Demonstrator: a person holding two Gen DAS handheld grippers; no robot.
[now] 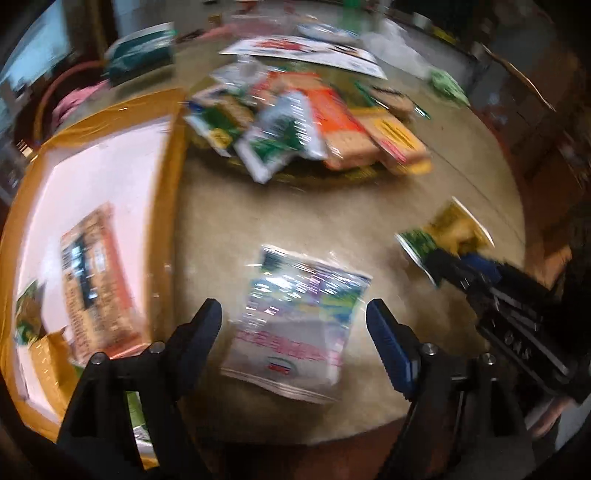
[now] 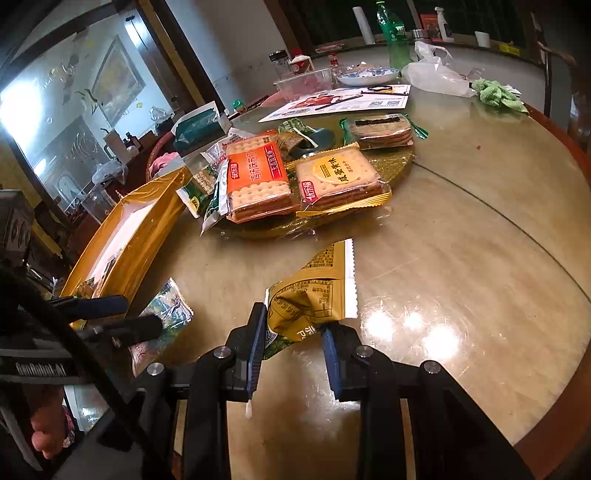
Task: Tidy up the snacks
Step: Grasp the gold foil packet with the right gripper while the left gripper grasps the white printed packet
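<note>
A glossy white and green snack packet (image 1: 295, 321) lies flat on the table, and my left gripper (image 1: 294, 310) hangs open over it with a finger on either side, pads clear of it. The right wrist view shows the same packet (image 2: 170, 306) under the left gripper (image 2: 144, 314). My right gripper (image 2: 293, 319) is shut on a crumpled yellow and green packet (image 2: 317, 288), also seen as that packet (image 1: 450, 236) in the left wrist view. A gold box (image 1: 173, 184) with a white inside holds an orange cracker pack (image 1: 96, 277). Several cracker packs (image 2: 258, 177) are piled on a round gold tray (image 2: 399, 166).
Farther back on the round table lie a printed leaflet (image 2: 343, 99), a blue-patterned bowl (image 2: 369, 75), a white plastic bag (image 2: 436, 75), a green cloth (image 2: 498, 96) and a green bottle (image 2: 393, 33). The table's wooden rim (image 2: 554, 435) curves close on the right.
</note>
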